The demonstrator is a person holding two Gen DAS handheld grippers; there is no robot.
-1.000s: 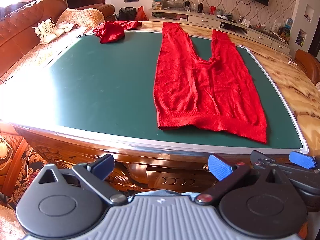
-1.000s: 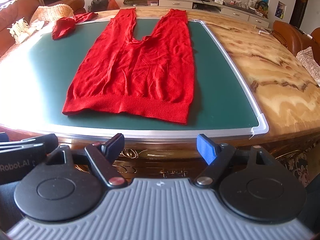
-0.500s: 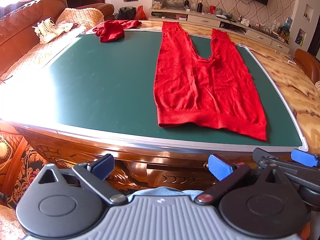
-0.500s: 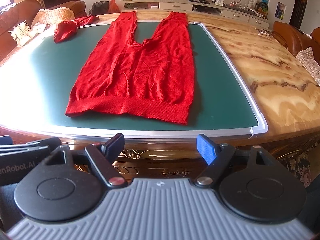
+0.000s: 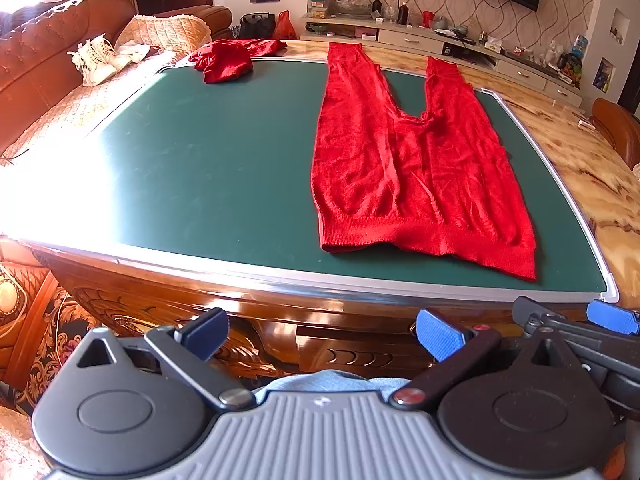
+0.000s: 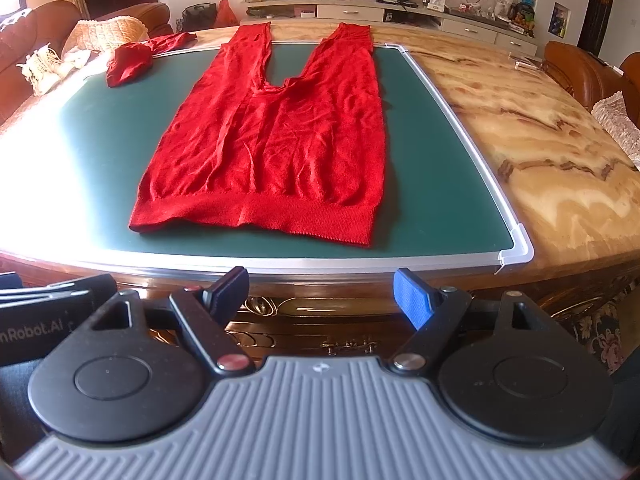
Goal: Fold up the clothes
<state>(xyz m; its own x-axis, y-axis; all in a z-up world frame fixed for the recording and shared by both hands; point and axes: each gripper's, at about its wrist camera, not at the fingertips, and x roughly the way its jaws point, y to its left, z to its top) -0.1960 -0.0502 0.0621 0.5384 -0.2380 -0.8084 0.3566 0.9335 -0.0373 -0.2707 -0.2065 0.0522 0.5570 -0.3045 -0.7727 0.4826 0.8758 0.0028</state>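
Note:
Red knit trousers [image 5: 412,172] [image 6: 276,148] lie flat on a green mat [image 5: 208,160] [image 6: 432,160], waistband toward me, both legs stretching to the far edge. A second, crumpled red garment [image 5: 224,62] [image 6: 130,62] sits at the mat's far left corner. My left gripper [image 5: 322,330] hangs open in front of the table's near edge, nothing between its fingers. My right gripper [image 6: 322,292] is open too, just short of the mat's rim below the waistband. The right gripper's blue pad [image 5: 612,316] shows at the lower right of the left wrist view.
The mat has a silver rim [image 6: 516,248] and rests on a marble-topped carved wooden table [image 6: 540,140]. A brown sofa [image 5: 44,64] with white shoes [image 5: 96,60] stands to the left. A cabinet with clutter [image 6: 400,12] lines the far wall.
Both views have tilted slightly, so the table sits a little lower in the frames. The trousers and the crumpled garment have not moved. Both grippers stay open.

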